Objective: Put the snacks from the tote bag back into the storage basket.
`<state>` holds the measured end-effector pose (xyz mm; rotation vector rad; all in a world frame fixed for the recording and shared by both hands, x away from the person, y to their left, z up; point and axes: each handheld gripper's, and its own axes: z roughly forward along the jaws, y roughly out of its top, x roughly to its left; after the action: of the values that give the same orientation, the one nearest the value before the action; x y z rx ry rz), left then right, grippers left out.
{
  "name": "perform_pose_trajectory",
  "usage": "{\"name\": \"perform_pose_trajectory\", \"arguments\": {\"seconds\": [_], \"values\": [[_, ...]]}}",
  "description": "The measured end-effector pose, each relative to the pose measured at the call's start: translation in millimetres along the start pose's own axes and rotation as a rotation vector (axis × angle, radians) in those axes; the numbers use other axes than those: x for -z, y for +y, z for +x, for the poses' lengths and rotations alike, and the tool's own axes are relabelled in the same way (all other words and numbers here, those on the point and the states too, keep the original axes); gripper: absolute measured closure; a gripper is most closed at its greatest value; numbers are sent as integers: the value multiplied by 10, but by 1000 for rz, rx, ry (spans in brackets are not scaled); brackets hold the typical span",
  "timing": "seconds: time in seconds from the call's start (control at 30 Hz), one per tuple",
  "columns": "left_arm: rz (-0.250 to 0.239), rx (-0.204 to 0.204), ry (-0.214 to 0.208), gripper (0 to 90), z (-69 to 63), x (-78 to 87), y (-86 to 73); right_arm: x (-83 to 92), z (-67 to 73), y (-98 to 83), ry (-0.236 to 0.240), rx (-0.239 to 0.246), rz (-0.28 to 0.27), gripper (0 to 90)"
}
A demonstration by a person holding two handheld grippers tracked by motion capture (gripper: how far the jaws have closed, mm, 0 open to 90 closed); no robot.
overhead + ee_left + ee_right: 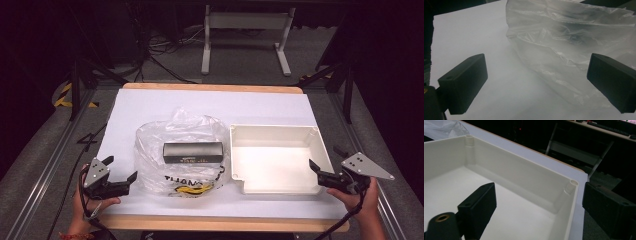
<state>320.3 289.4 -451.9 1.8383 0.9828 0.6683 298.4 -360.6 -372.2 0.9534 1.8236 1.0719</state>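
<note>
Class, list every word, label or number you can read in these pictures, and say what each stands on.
"THAN": large dark letters printed on the clear plastic bag, cut off by folds; the rest cannot be read.
Light lettering on the front of the black box inside the bag: too small and blurred to read.
White tray: no text.

Bare tabletop (150, 102) ahead of my left gripper (120, 182); crumpled plastic bag (182, 130) blocks inward. White tray (274, 131) wall sits between my right gripper's (320, 175) spread jaws.
</note>
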Motion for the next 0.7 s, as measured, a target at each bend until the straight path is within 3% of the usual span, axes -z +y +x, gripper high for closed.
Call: {"name": "perform_pose_trajectory", "arguments": {"seconds": [0.1, 0.23, 0.4, 0.47, 0.6, 0.7], "values": [[3, -4, 0, 39, -9, -9, 4, -35, 48, 77, 0, 46, -34, 171], [2, -2, 2, 40, -4, -9, 2, -110, 104, 184, 41, 72, -40, 177], [3, -3, 2, 40, -8, -10, 3, -228, 201, 311, 112, 88, -44, 185], [1, -3, 1, 39, -7, -9, 2, -259, 222, 333, 119, 87, -43, 188], [-1, -4, 1, 40, -5, -6, 1, -424, 329, 421, 202, 88, -41, 218], [0, -4, 4, 40, -7, -8, 2, -484, 372, 450, 224, 91, -39, 229]]}}
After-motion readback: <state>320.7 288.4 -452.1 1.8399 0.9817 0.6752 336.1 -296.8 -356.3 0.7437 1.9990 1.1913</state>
